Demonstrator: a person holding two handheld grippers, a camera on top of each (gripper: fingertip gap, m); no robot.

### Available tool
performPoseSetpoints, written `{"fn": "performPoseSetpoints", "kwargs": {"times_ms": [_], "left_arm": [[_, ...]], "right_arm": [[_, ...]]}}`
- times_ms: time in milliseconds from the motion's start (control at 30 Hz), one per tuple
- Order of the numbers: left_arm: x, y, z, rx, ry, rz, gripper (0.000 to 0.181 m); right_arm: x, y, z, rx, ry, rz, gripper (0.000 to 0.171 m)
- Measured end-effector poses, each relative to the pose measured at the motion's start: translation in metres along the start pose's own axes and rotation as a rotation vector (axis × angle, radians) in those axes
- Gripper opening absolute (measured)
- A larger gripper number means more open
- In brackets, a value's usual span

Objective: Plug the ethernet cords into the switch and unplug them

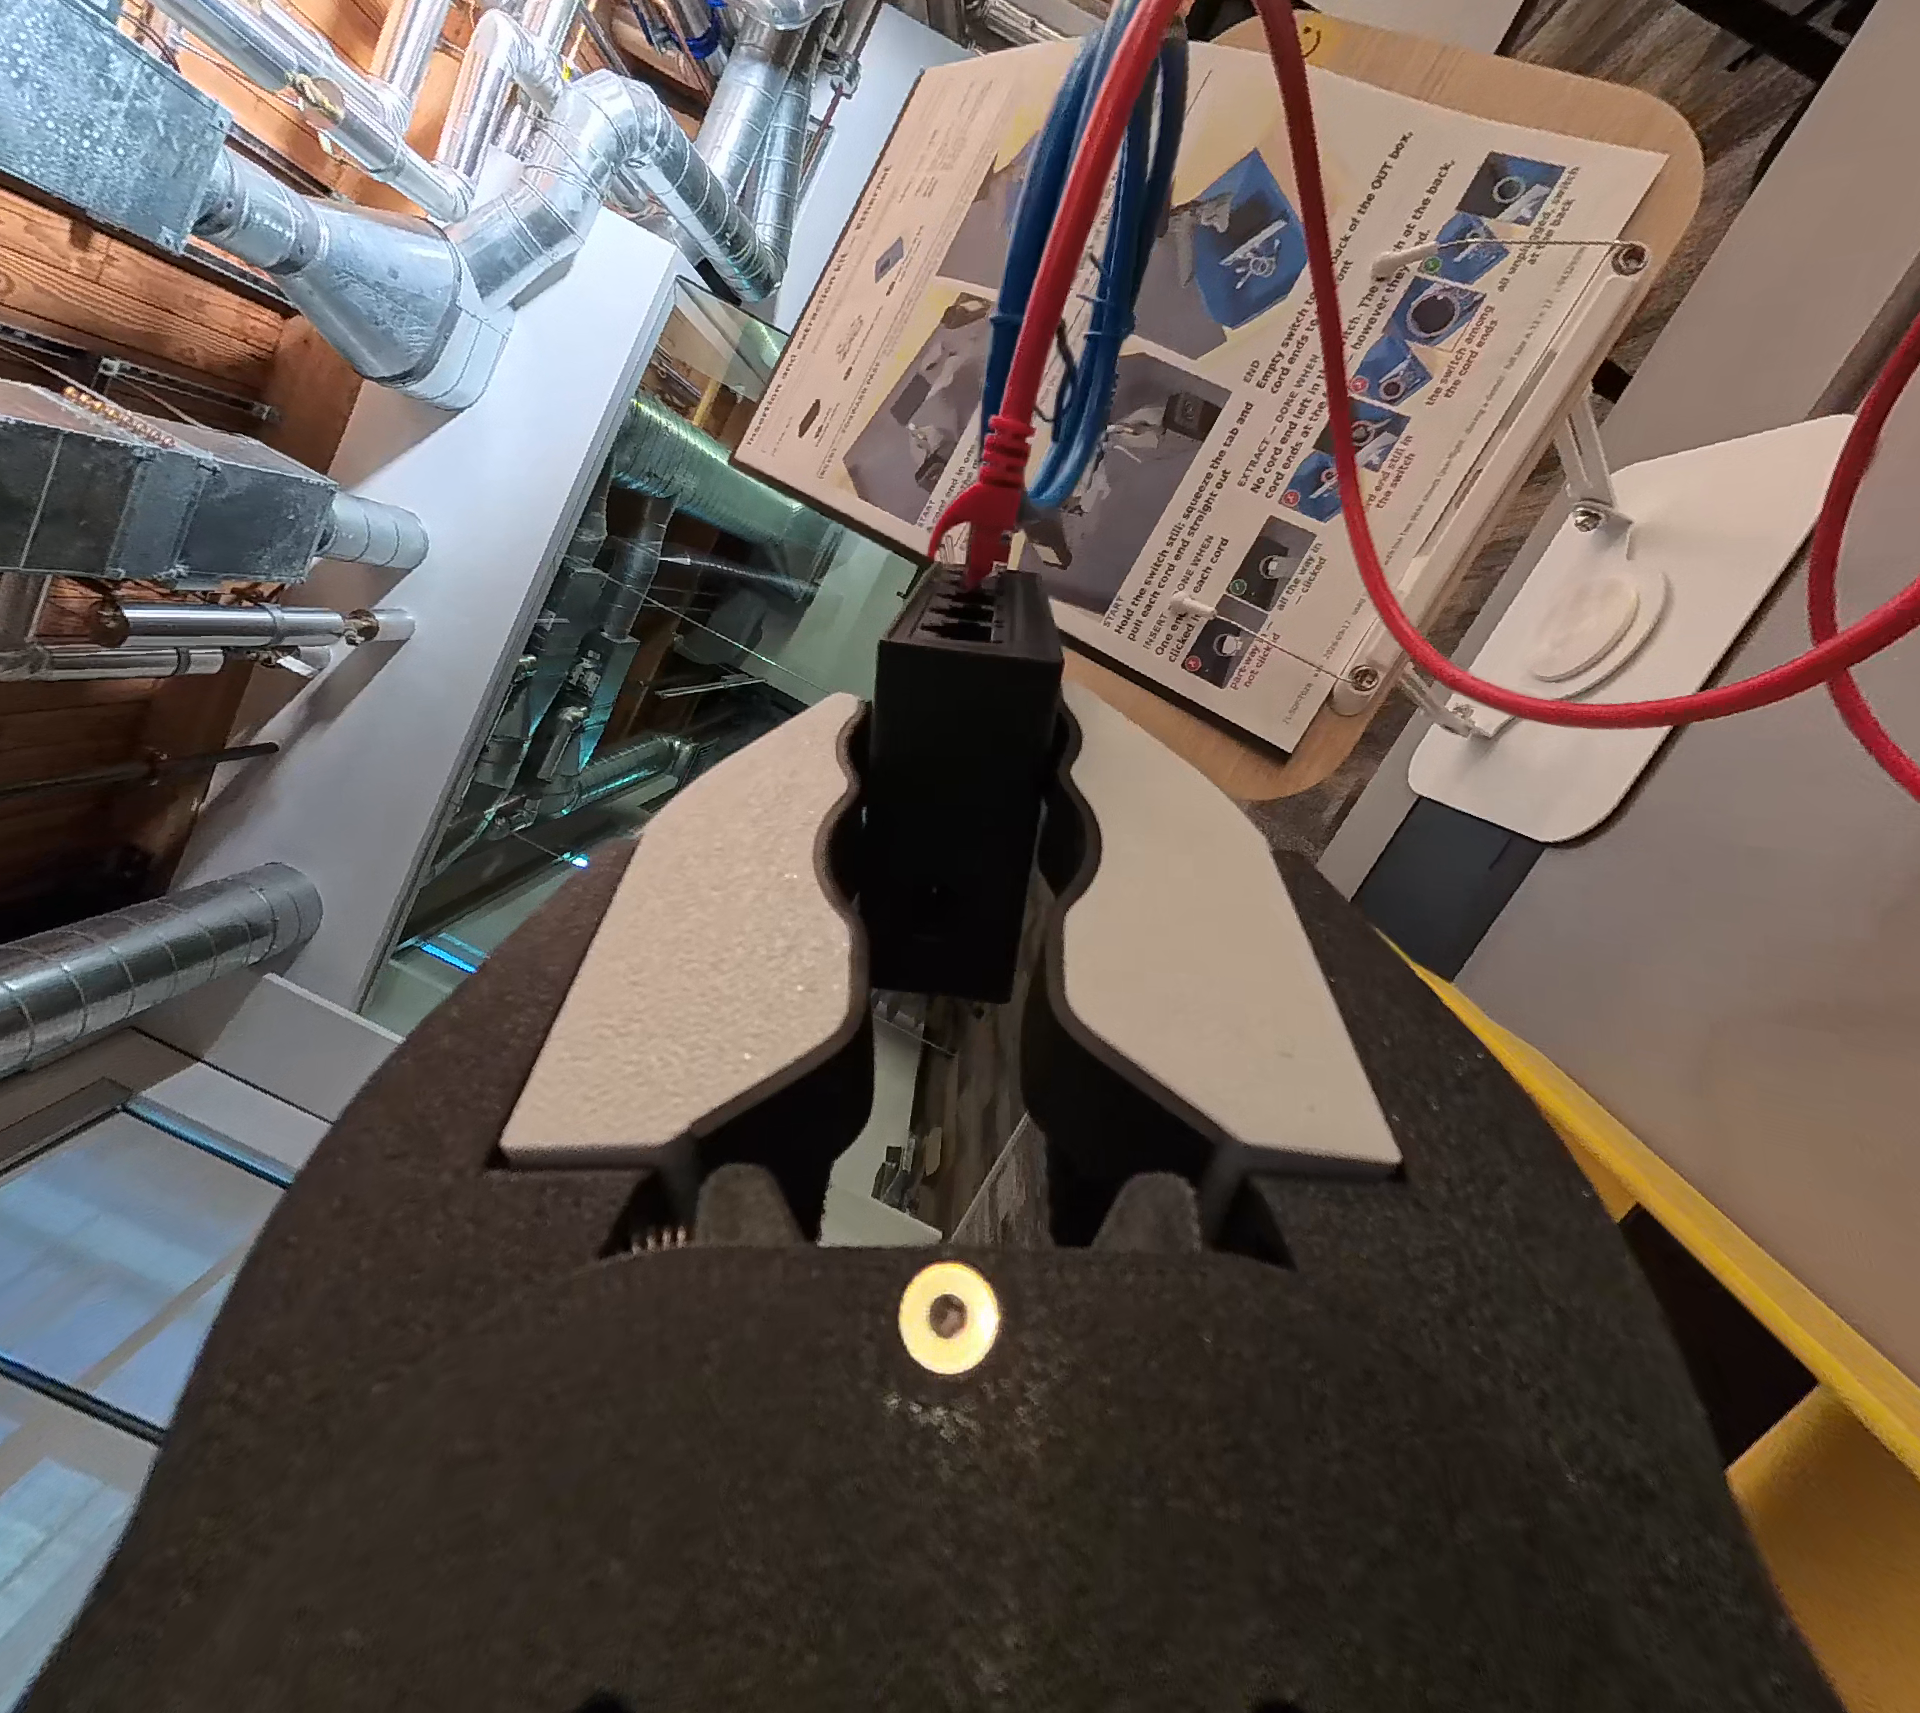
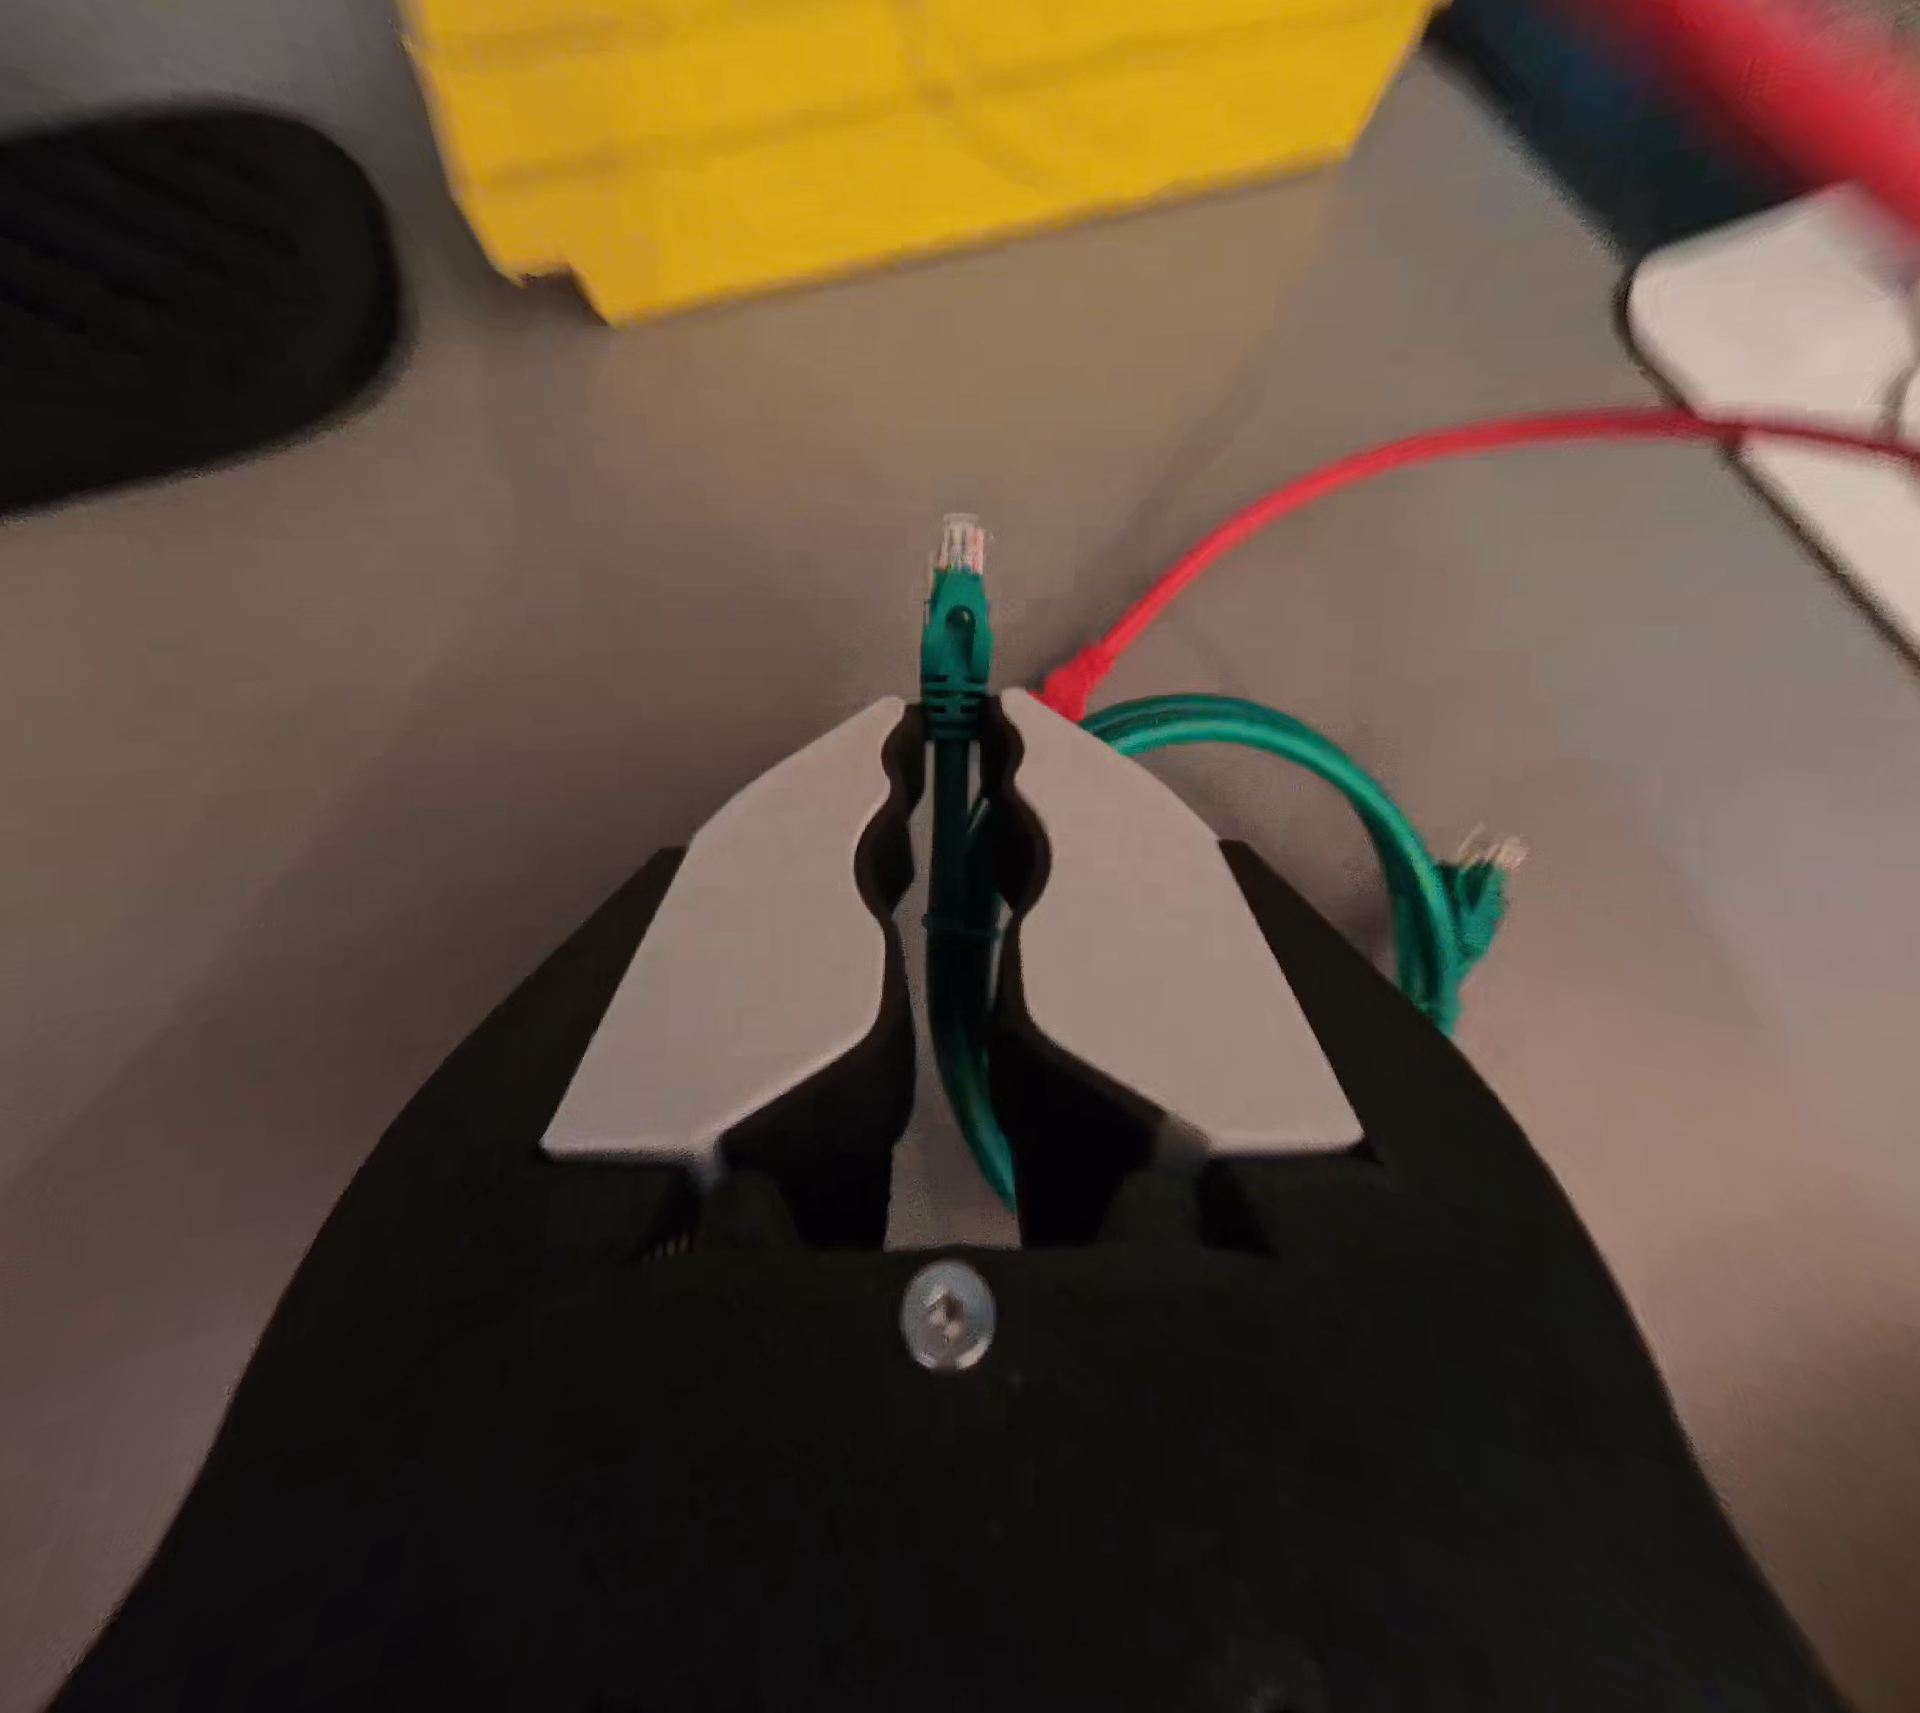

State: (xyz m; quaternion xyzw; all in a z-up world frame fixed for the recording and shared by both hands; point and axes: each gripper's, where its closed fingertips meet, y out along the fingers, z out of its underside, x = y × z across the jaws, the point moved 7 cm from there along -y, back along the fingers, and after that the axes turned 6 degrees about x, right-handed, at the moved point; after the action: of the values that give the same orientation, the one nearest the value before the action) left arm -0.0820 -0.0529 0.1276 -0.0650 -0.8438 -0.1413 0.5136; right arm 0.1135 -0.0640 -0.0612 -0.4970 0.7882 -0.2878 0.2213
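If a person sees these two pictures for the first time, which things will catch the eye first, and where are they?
In the left wrist view, the red cord arches high and plugs into the black switch, which the left tongs clamp at the centre. In the right wrist view, the right tongs pinch a green cord with its clear plug pointing forward, and a bright yellow box fills the top.

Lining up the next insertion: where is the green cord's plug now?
In the right wrist view, the green cord's plug sticks out past the right gripper, clamped at its boot, over the grey table.
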Motion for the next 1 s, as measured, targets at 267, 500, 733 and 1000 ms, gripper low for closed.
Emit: {"fn": "performPoseSetpoints", "kwargs": {"times_ms": [267, 500, 733, 1000], "left_arm": [[-0.025, 0.006, -0.02, -0.065, 0.041, 0.046, 0.03], [-0.054, 0.014, -0.034, -0.094, 0.123, 0.084, 0.03], [-0.084, 0.014, -0.048, -0.169, 0.201, 0.151, 0.029], [-0.099, 0.009, -0.062, -0.22, 0.244, 0.177, 0.029]], "right_arm": [[-0.005, -0.095, -0.042, -0.225, -0.154, -0.051, 0.012], [-0.004, -0.151, -0.086, -0.138, -0.158, 0.033, 0.012], [-0.009, -0.154, -0.088, -0.085, -0.124, 0.1, 0.012], [-0.019, -0.141, -0.084, -0.03, -0.086, 0.073, 0.012]]}}
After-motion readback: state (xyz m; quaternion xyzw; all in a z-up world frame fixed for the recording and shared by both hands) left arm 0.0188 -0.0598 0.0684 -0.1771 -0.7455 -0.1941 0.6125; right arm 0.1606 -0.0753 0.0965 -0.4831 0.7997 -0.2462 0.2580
